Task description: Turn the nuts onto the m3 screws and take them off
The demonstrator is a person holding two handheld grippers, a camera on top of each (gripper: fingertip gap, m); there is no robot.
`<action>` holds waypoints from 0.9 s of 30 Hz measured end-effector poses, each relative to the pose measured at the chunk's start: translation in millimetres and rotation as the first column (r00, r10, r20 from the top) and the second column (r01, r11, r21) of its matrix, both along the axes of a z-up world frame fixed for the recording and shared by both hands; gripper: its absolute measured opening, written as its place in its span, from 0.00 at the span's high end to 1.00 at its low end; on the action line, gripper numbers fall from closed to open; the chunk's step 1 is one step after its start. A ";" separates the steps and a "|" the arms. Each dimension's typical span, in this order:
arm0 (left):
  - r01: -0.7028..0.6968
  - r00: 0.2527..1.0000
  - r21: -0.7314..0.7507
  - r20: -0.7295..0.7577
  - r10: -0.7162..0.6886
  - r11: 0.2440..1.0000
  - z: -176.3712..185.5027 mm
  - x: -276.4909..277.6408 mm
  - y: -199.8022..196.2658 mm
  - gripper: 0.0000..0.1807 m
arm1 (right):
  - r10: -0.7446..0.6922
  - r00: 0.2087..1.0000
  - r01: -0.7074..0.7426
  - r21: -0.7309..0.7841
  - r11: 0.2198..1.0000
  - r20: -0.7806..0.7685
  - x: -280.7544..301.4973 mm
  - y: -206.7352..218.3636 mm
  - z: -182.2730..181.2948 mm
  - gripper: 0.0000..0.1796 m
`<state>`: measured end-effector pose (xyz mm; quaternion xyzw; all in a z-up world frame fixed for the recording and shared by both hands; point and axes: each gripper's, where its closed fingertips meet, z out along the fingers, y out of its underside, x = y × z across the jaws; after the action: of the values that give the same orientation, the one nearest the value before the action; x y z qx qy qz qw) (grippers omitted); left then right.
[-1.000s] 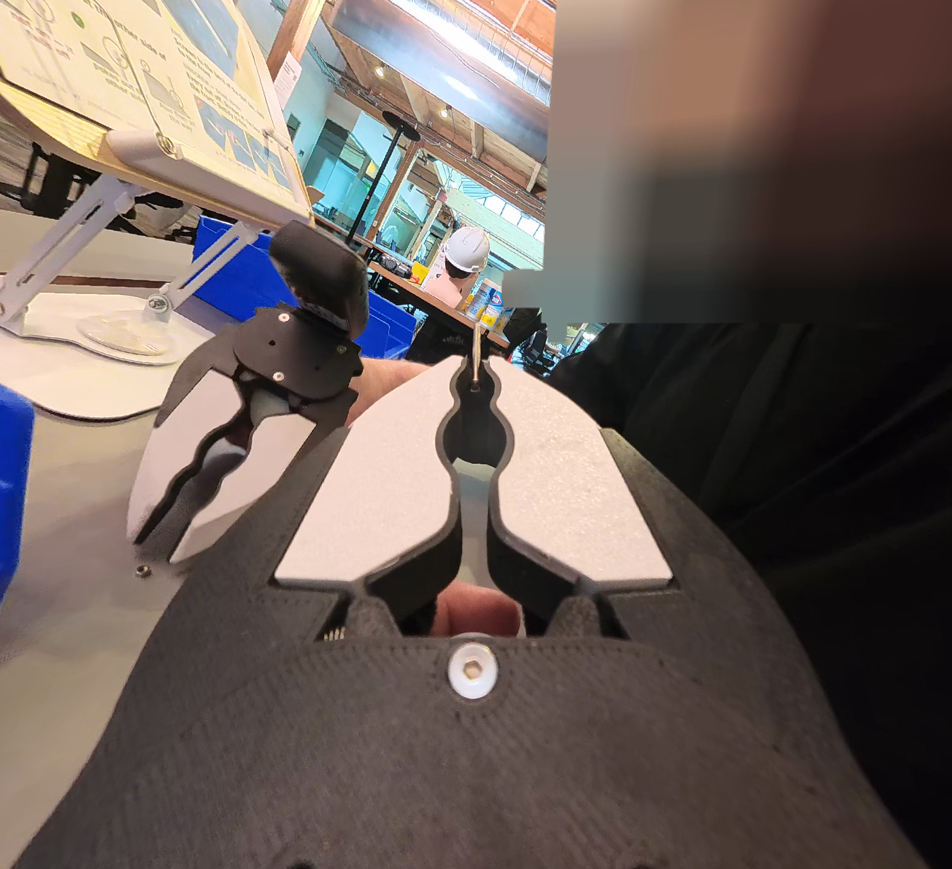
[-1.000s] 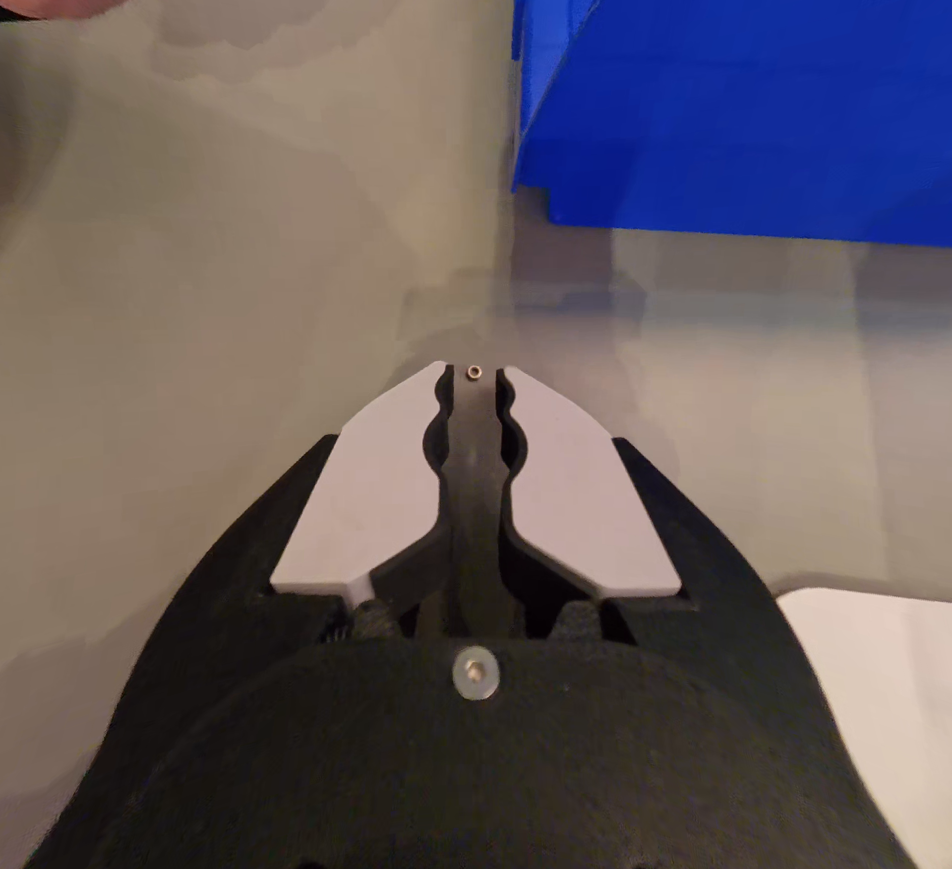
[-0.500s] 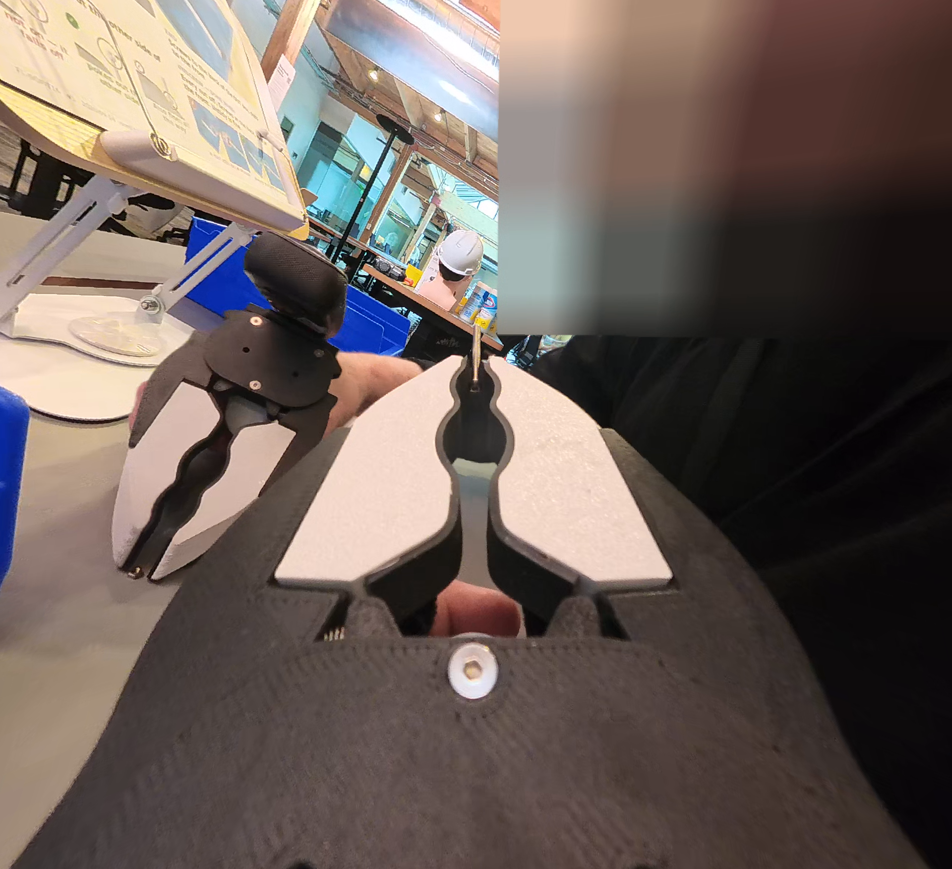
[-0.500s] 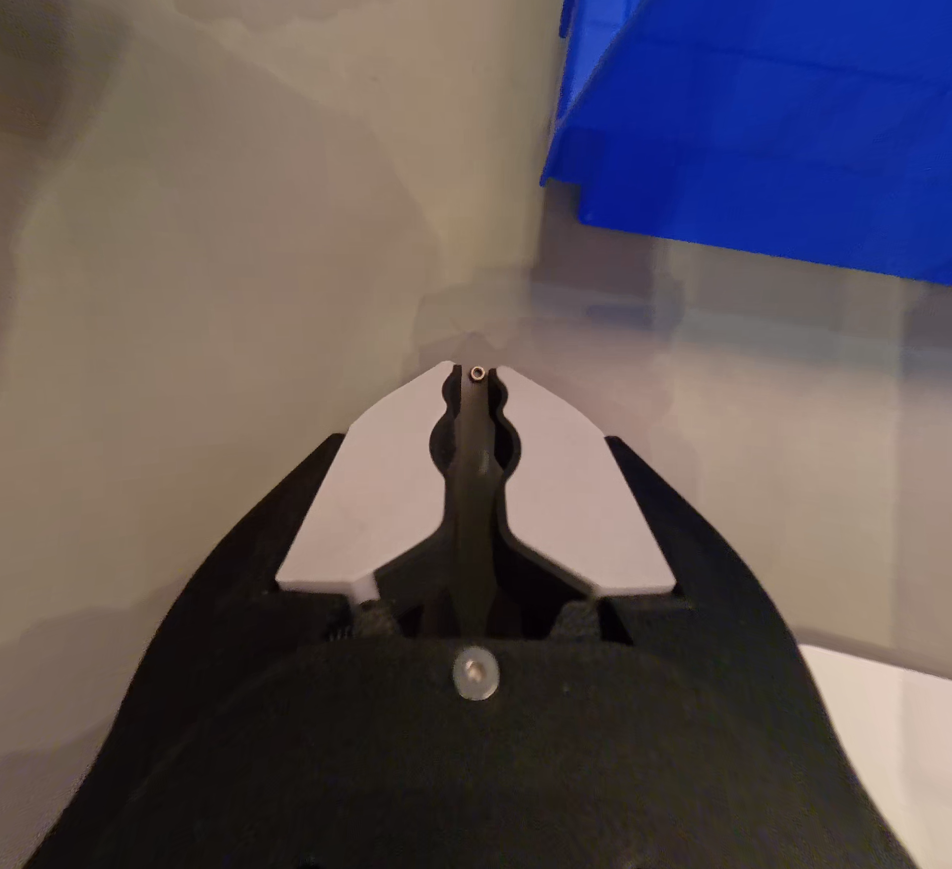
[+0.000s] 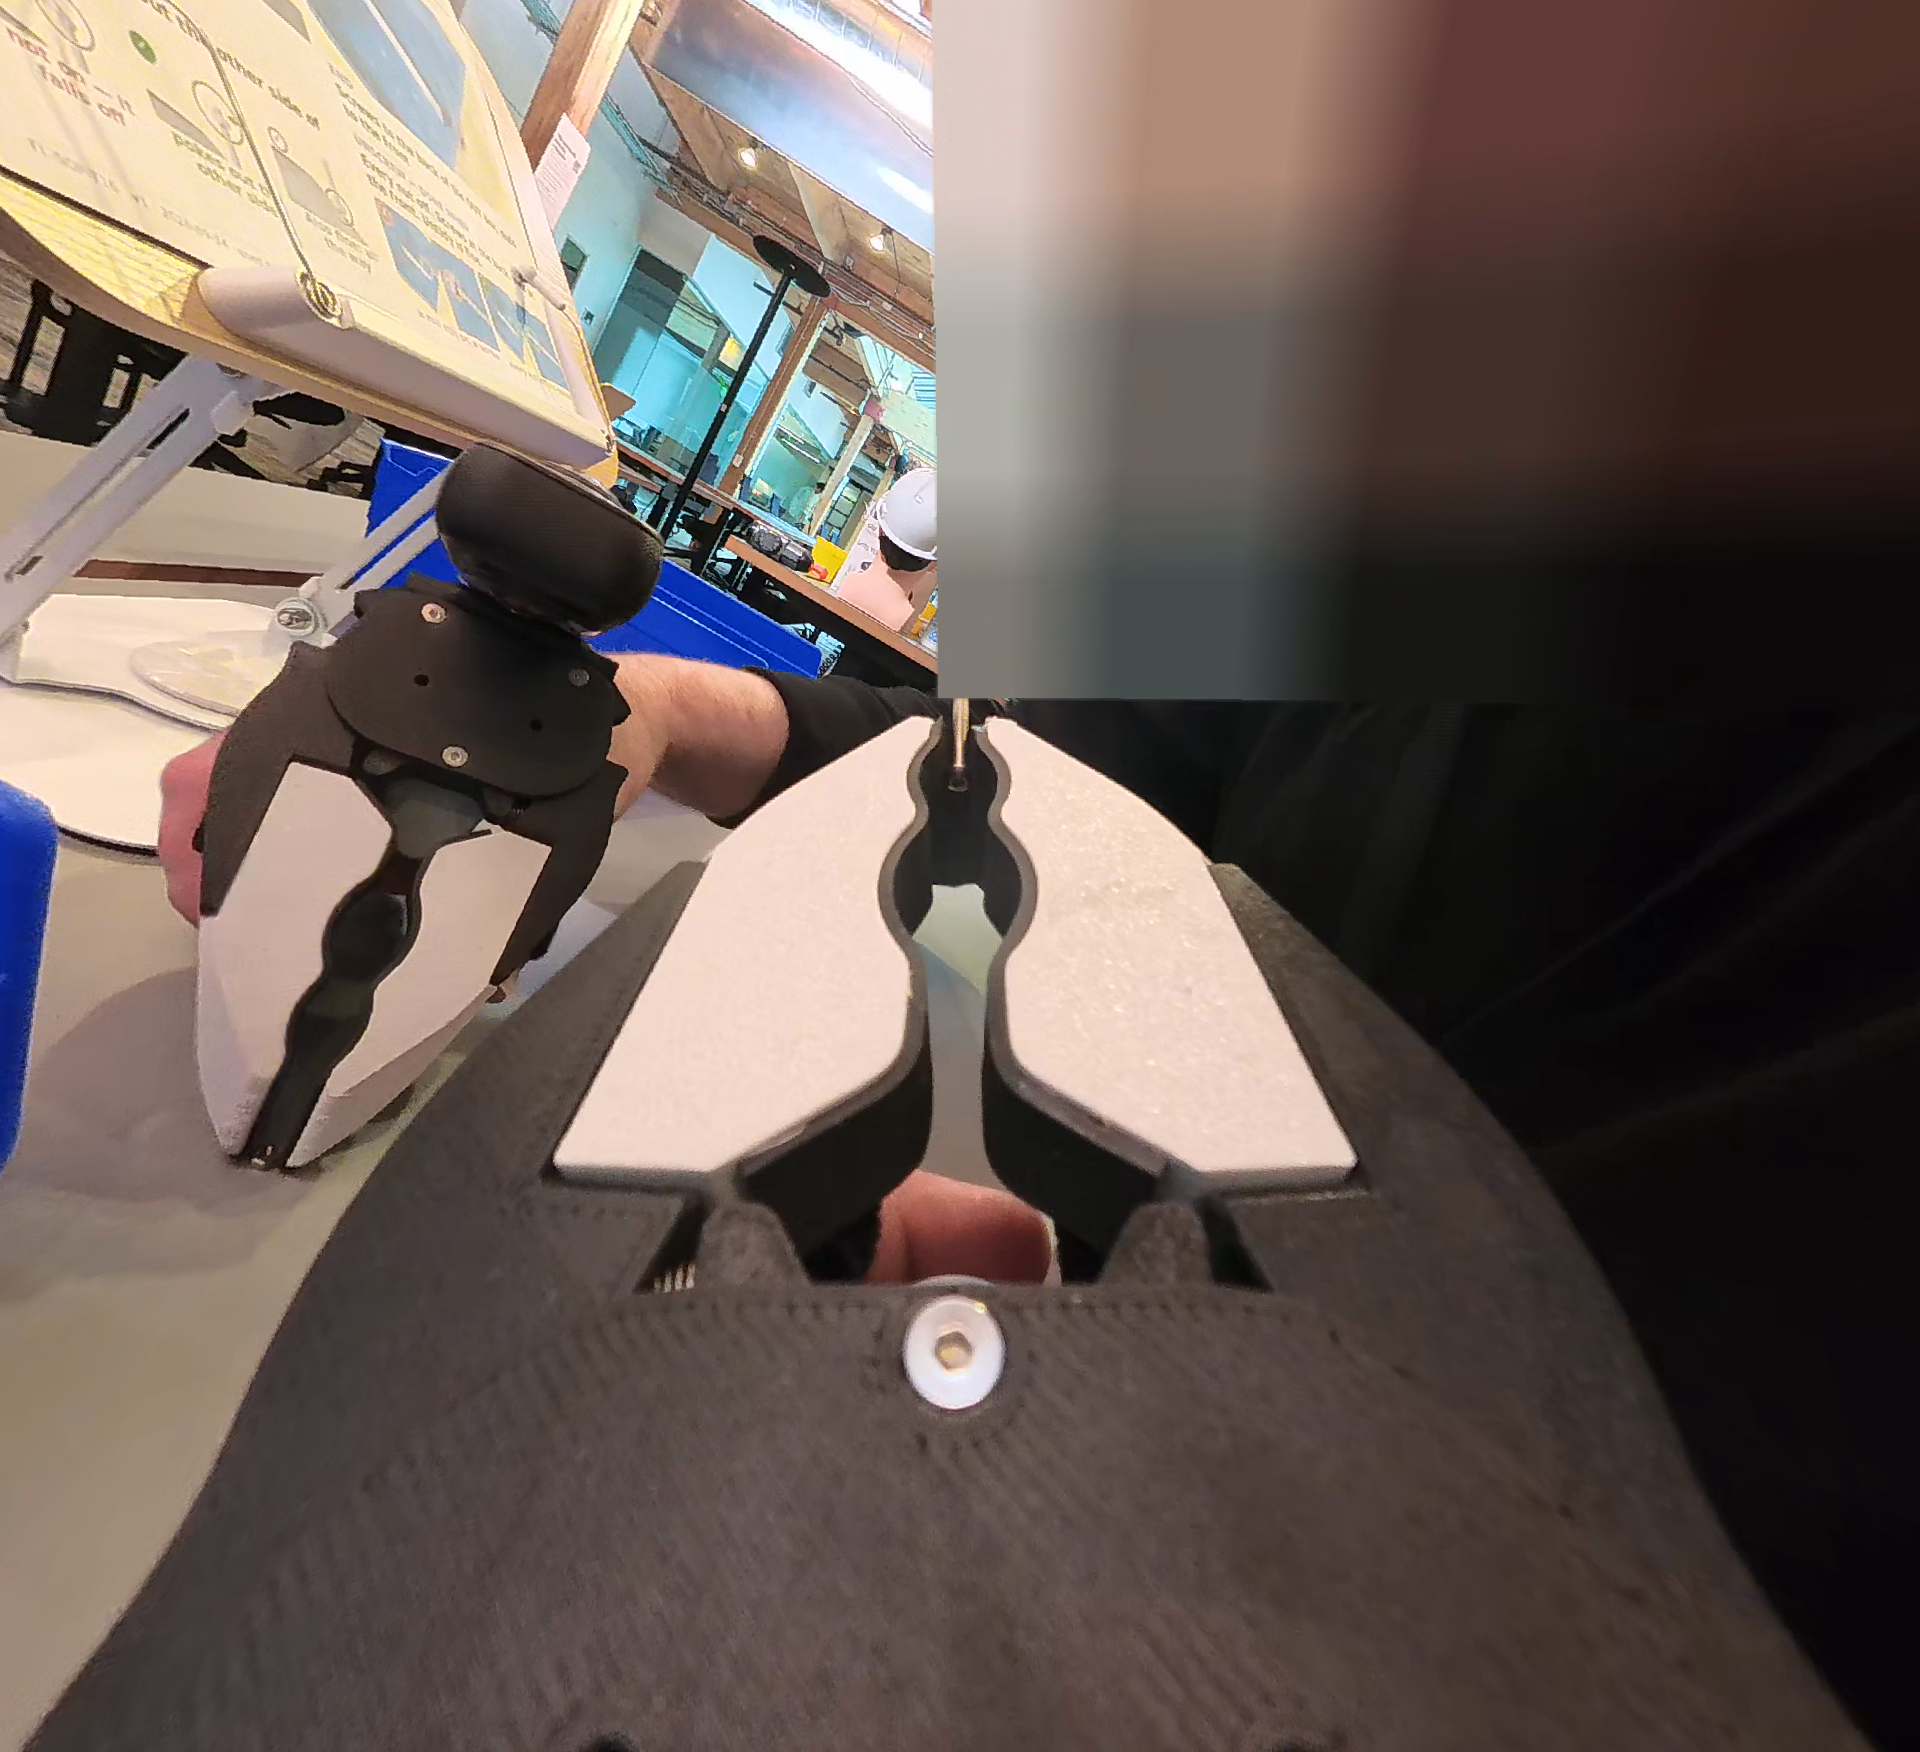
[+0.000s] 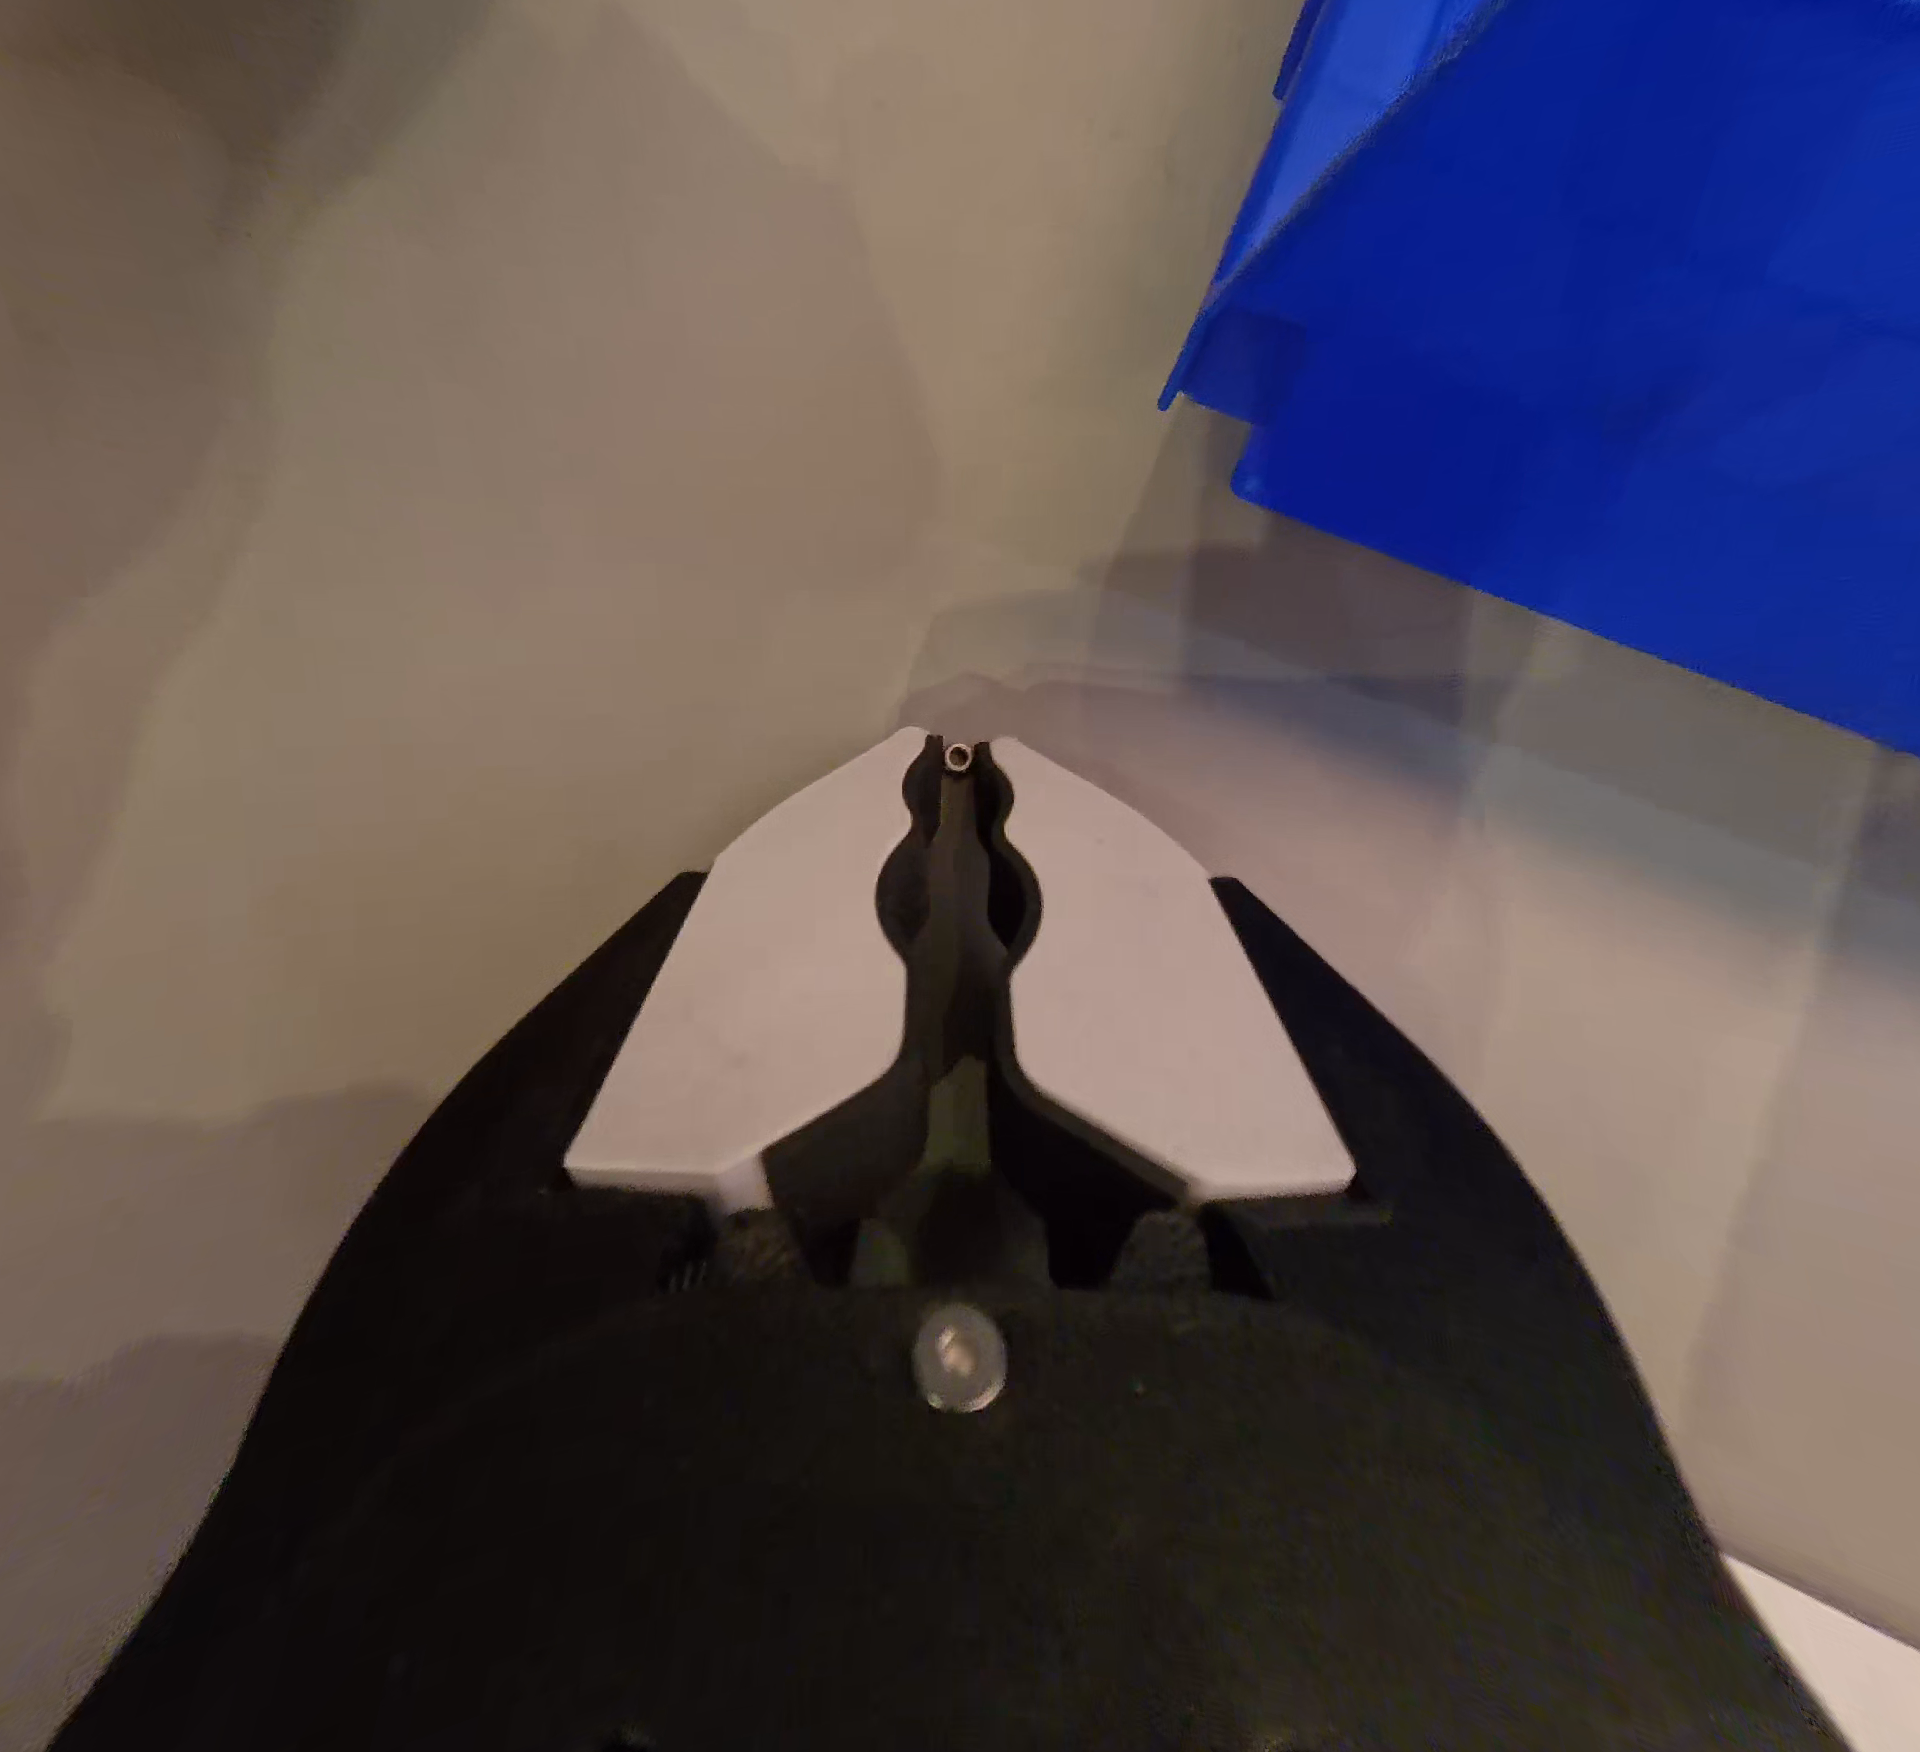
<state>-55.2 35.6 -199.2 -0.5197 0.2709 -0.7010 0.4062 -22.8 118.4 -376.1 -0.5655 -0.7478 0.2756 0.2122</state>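
1. Left wrist view: my left tool (image 5: 958,746) pinches a thin screw (image 5: 960,728) upright at its tips; my right tool (image 5: 272,1154) touches the grey counter (image 5: 125,1287), tips down.
2. Right wrist view: my right tool (image 6: 958,752) grips a tiny nut (image 6: 958,756) on the counter (image 6: 468,455), near a blue bin (image 6: 1621,268).

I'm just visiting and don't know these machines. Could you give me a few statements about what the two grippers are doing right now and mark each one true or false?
1. The left gripper is shut on a thin metal screw that sticks out past its tips. True.
2. The right gripper has a tiny ring-shaped nut between its tips. True.
3. The right gripper is raised high in the air. False: in the left wrist view its tips are down at the grey table.
4. The nut is already on the screw. False: nut and screw are apart, one in each gripper.
5. A red bin sits beside the right gripper. False: the bin is blue.
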 end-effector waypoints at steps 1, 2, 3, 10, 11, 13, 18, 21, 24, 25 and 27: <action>0.000 1.000 -0.001 0.001 0.000 1.000 0.0 -0.2 0.0 0.98 | 0.005 1.000 -0.005 0.004 1.000 0.004 0.0 -0.1 0.0 0.97; 0.000 1.000 -0.001 0.001 0.000 1.000 0.0 -0.3 0.1 0.98 | 0.006 1.000 -0.006 0.005 1.000 0.005 0.1 0.0 -0.1 0.97; -0.001 1.000 -0.001 0.001 0.001 1.000 0.0 -0.6 0.2 0.98 | 0.003 1.000 -0.003 0.002 1.000 0.006 0.0 0.0 -0.1 0.97; -0.002 1.000 -0.005 0.002 0.002 1.000 -1.1 -1.4 1.1 0.98 | -0.013 1.000 0.013 0.022 1.000 0.021 -0.2 -0.5 -0.3 0.97; -0.003 1.000 -0.007 0.001 0.003 1.000 -1.5 -1.4 1.4 0.98 | -0.017 1.000 0.017 0.018 1.000 0.017 -0.1 -1.1 -0.2 0.97; -0.006 1.000 -0.008 0.001 0.006 1.000 -2.1 -1.7 2.1 0.98 | -0.028 1.000 0.028 0.008 1.000 0.003 0.0 -2.0 0.0 0.97; -0.010 1.000 -0.017 -0.002 0.010 1.000 -4.9 -1.3 4.0 0.98 | -0.053 0.998 0.053 -0.004 0.999 -0.032 2.0 -5.1 1.4 0.97; -0.011 1.000 -0.026 -0.002 0.010 1.000 -6.8 -0.4 5.2 0.98 | -0.061 0.997 0.060 -0.008 0.998 -0.051 3.5 -7.6 4.0 0.97; -0.014 1.000 -0.034 -0.009 0.013 0.999 -10.2 0.7 6.8 0.98 | -0.074 0.994 0.073 -0.019 0.997 -0.078 5.7 -9.5 10.4 0.97; -0.015 1.000 -0.039 -0.009 0.015 0.999 -11.4 1.0 7.6 0.98 | -0.080 0.993 0.079 -0.022 0.997 -0.091 6.3 -10.1 13.7 0.97; -0.019 1.000 -0.049 -0.008 0.018 0.999 -13.3 1.8 9.3 0.98 | -0.089 0.988 0.086 -0.029 0.996 -0.122 7.7 -12.5 22.4 0.98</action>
<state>-53.4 44.9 -212.5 -0.5347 0.2503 -0.7017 0.3988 -15.0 105.9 -353.7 -0.5821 -0.7044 0.3091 0.2634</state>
